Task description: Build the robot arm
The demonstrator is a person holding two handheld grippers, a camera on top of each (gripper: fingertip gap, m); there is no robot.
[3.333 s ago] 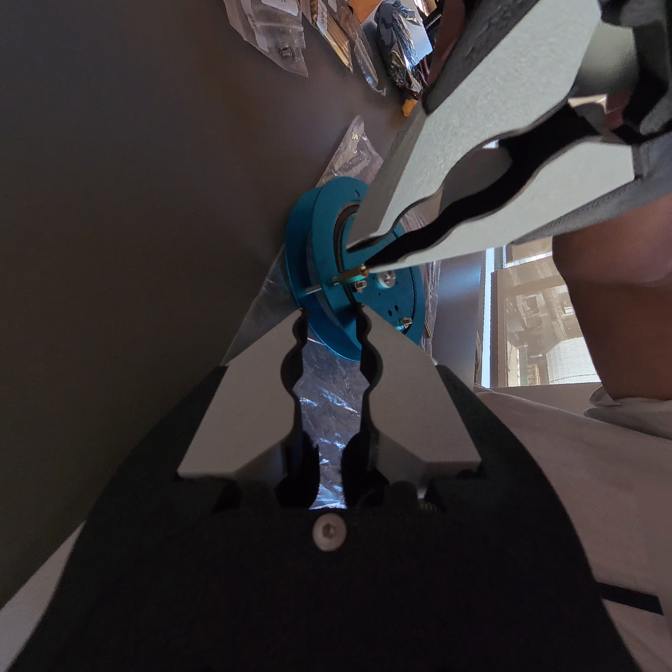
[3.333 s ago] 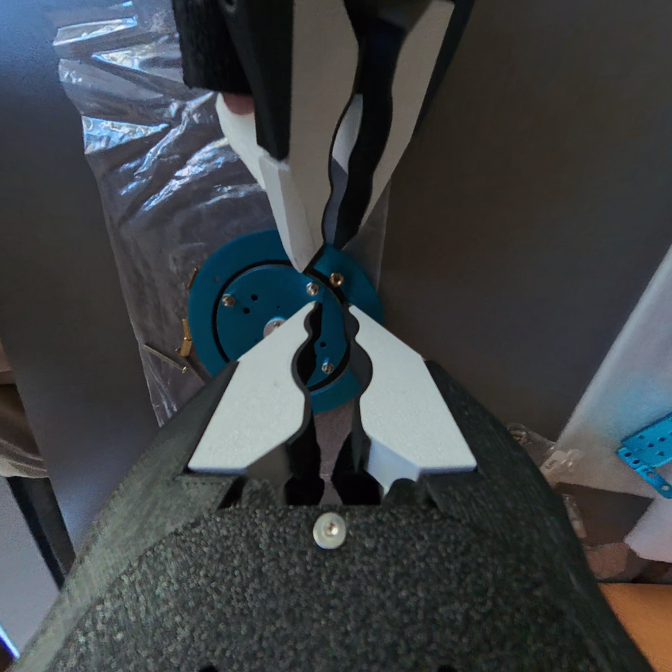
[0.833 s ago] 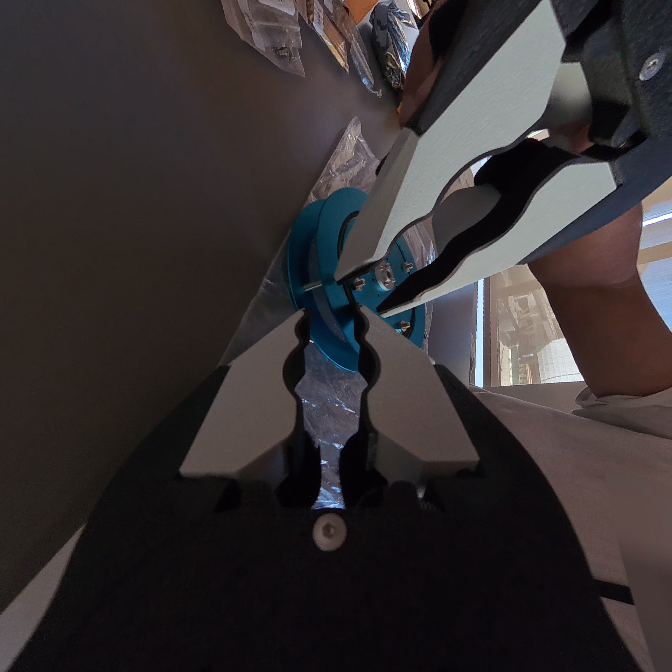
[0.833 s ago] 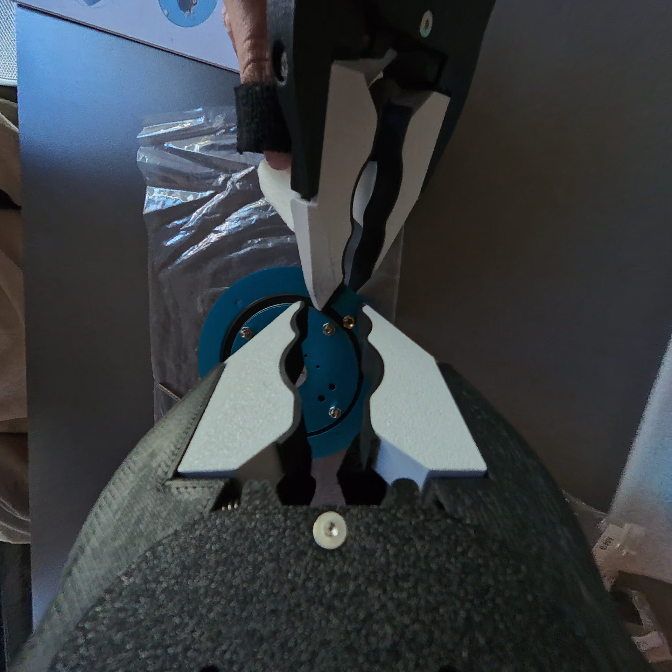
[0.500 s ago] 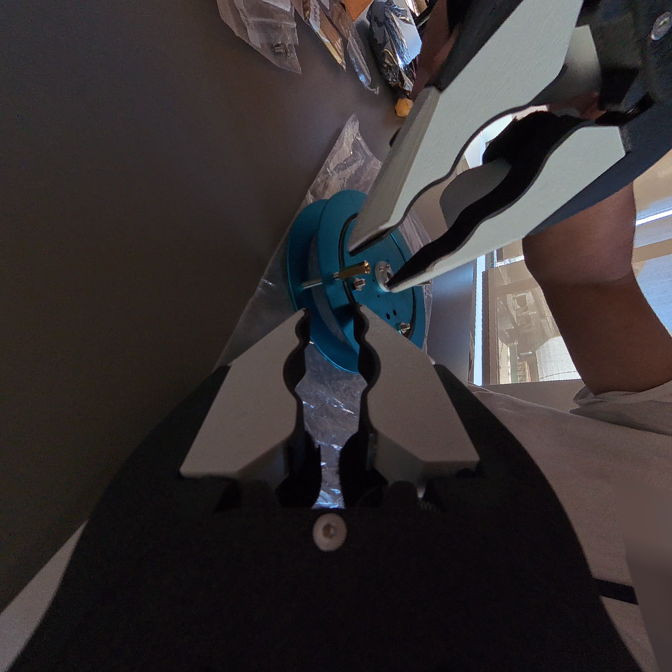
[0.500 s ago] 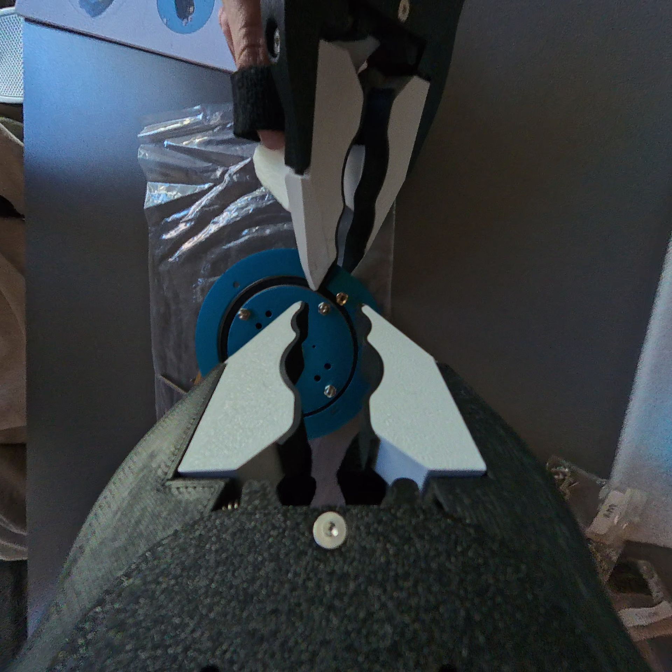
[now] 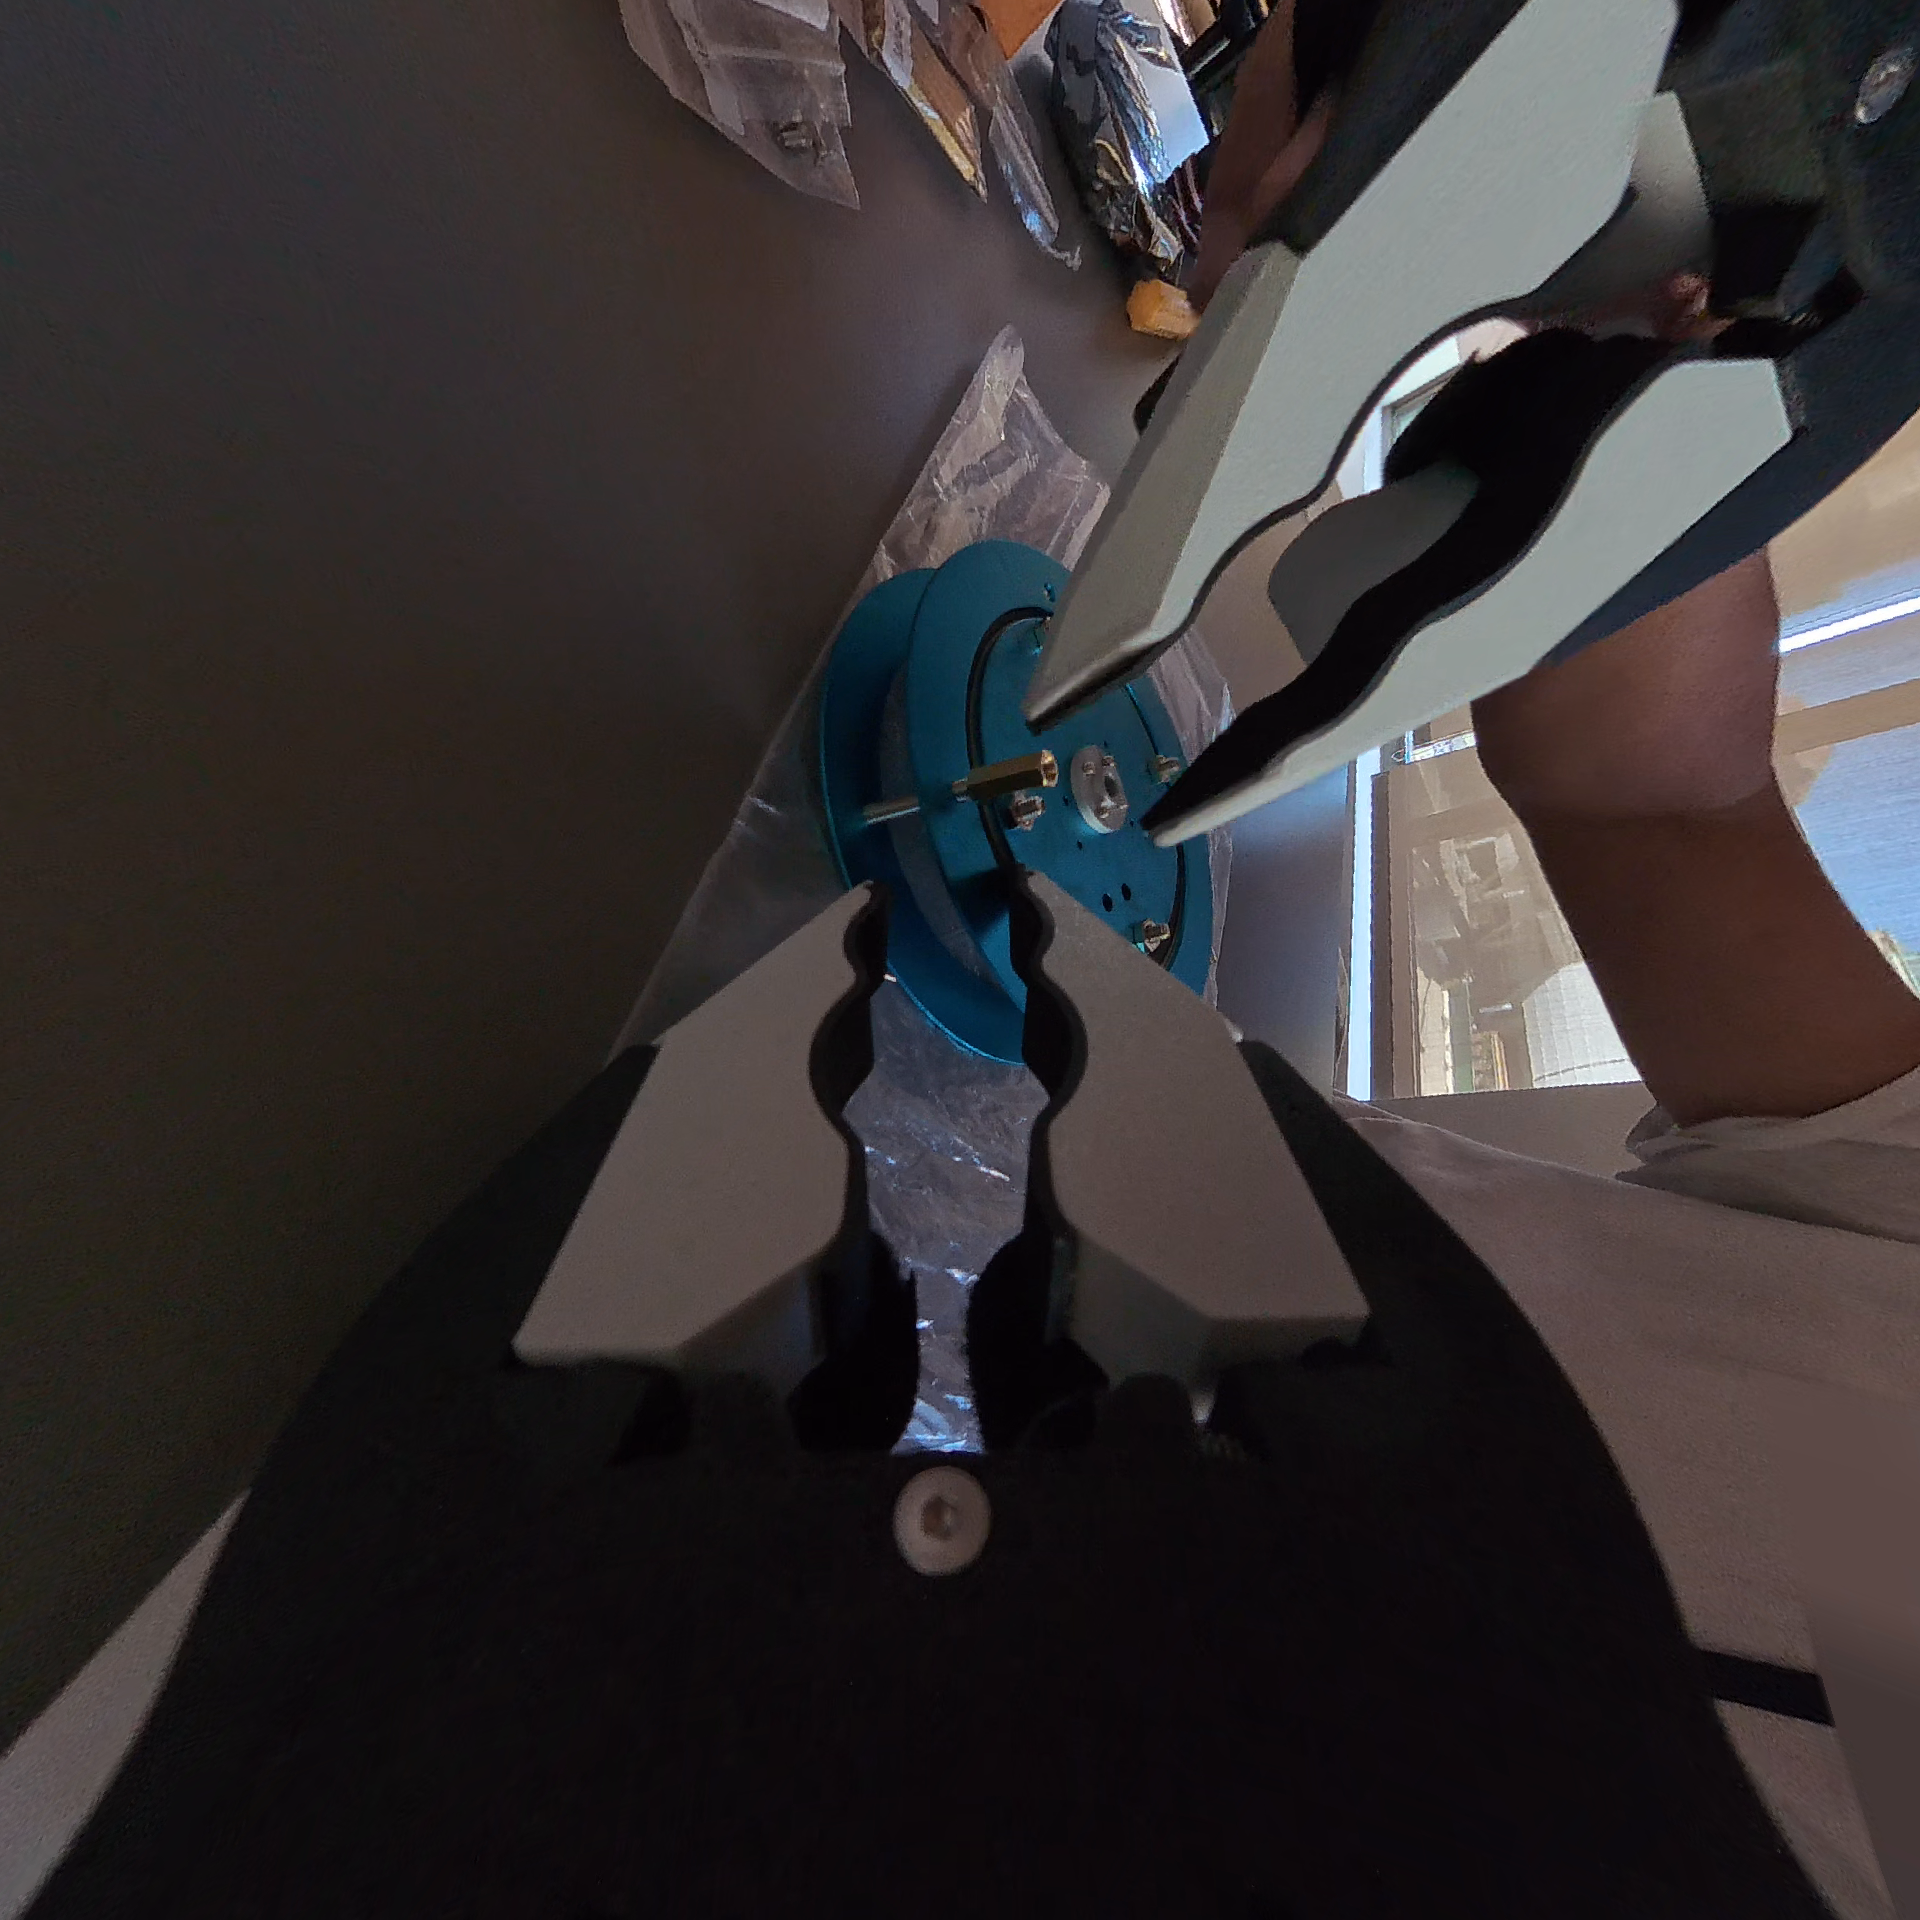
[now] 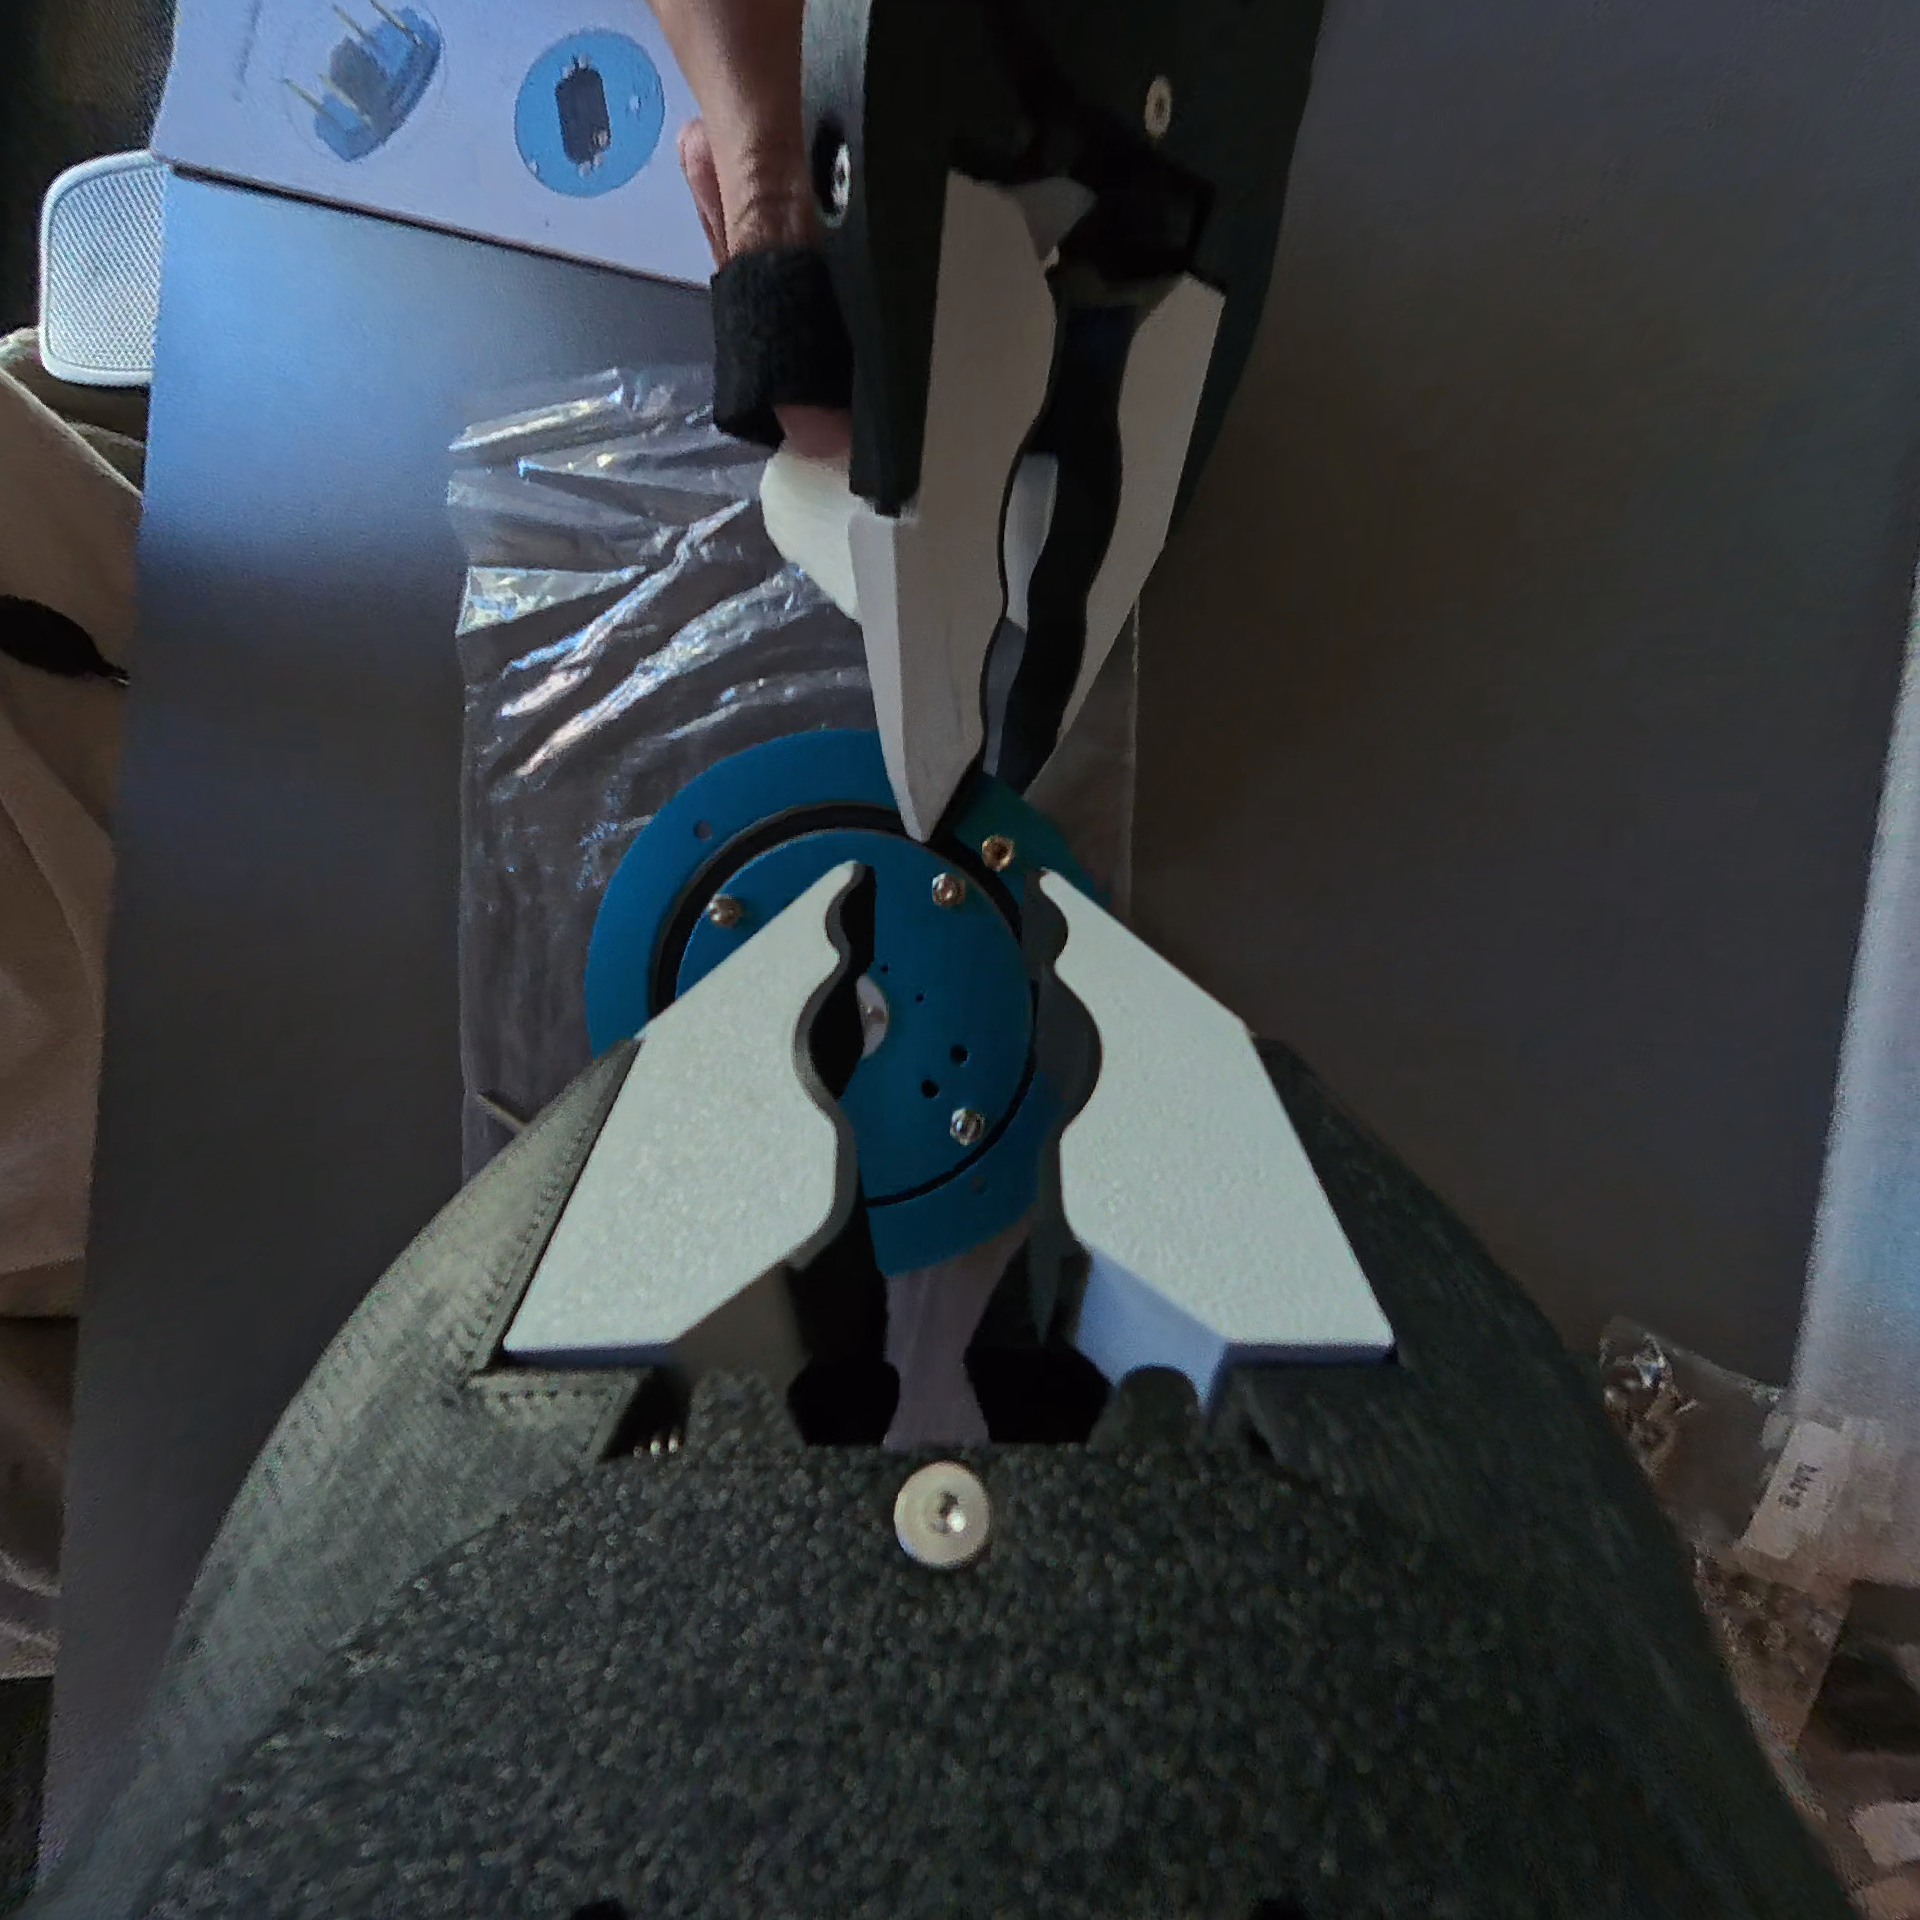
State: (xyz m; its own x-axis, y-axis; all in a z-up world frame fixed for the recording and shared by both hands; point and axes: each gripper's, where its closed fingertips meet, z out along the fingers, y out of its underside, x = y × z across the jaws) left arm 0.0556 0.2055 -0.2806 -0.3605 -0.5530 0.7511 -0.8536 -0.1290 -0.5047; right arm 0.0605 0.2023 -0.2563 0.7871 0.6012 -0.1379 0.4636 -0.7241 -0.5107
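Both grippers converge on the blue disc assembly (image 7: 1081, 831), which lies on a clear plastic bag (image 8: 644, 665) on the dark tabletop (image 7: 364, 520). My left gripper (image 7: 951, 904) comes in low at the disc's edge, its fingers pinching the rim of the stacked blue plates; in the right wrist view that same gripper (image 8: 961, 821) points down at the far rim from above. My right gripper (image 8: 945, 883) hangs over the disc's inner plate with its fingers spread, nothing between them. From the left wrist view, the right gripper (image 7: 1091, 769) slants down onto the disc face, one tip near the black ring, the other beside the silver hub (image 7: 1101, 795); whether either tip touches I cannot tell. A brass standoff (image 7: 1003, 779) stands up from the disc, just beside those tips.

A person's hand (image 8: 758, 197) grips the left tool, one finger through a black strap, beyond the disc. A bare forearm (image 7: 1621, 852) runs behind the right tool.

A pale box (image 8: 416, 114) printed with pictures of blue parts lies past the bag; its writing is too blurred to read. Small bagged parts (image 7: 748, 94) lie farther off from the disc.
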